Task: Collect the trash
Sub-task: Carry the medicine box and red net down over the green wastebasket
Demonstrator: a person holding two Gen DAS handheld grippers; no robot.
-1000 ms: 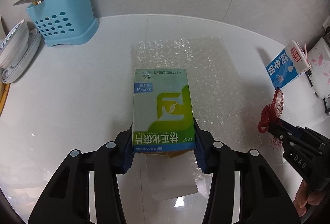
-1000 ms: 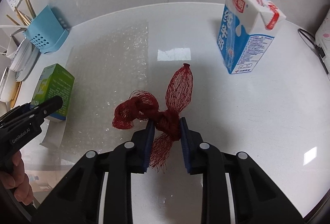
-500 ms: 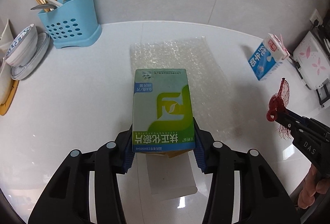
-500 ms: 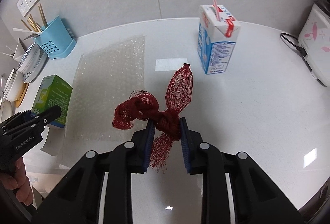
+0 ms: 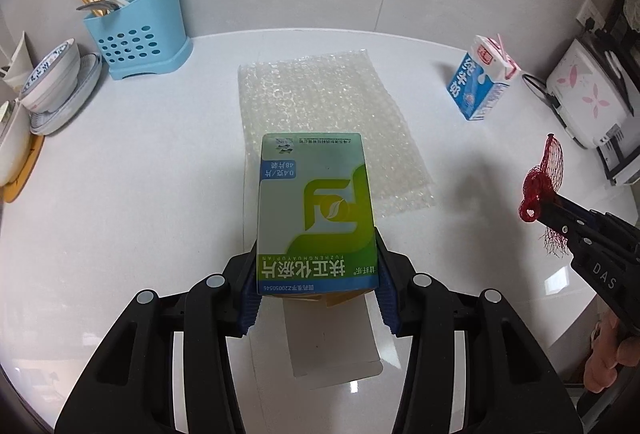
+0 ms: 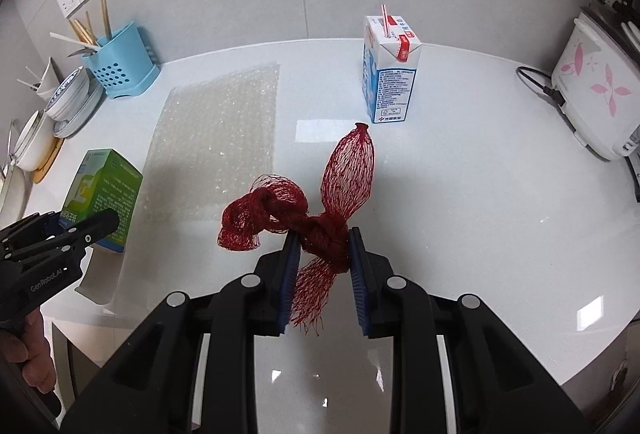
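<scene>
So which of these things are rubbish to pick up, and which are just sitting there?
Rubbish for the job:
- green box, held in the left gripper
- red net bag, held in the right gripper
- bubble wrap, flat on the table
- milk carton with a straw

Just sitting there:
- blue cutlery holder
- stacked bowls
- white cooker

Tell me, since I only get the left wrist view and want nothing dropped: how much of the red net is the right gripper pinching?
Observer: The right gripper clamps only the knotted middle of the red net; both ends hang free.
Operator: Does the milk carton have a straw?
Observer: Yes, the milk carton stands upright with a straw in its top.
Operator: Anything on the green box's side?
Observer: The green box has small print there.
</scene>
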